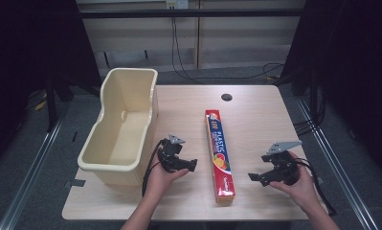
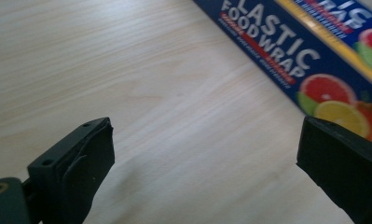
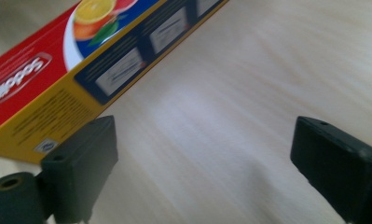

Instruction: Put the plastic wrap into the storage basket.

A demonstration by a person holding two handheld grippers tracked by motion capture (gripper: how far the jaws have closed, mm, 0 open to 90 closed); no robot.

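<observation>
Left claw (image 1: 194,165) stands spread wide with nothing between its jaws, just left of the plastic wrap box (image 1: 220,154); right claw (image 1: 253,177) is likewise spread and empty, just right of the box's near end. Neither touches it. Box lies lengthwise along the middle of the desk (image 1: 255,120), right of the cream tub (image 1: 121,129). Judged handling: a long, light cardboard carton, stiff along its length, with a glossy skin that may slip and thin walls that could dent under hard pinching. Grip across the narrow width, one claw toward each end. Left gripper view gives the printed lid lettering; right gripper view gives the yellow side panel, unseen from above
</observation>
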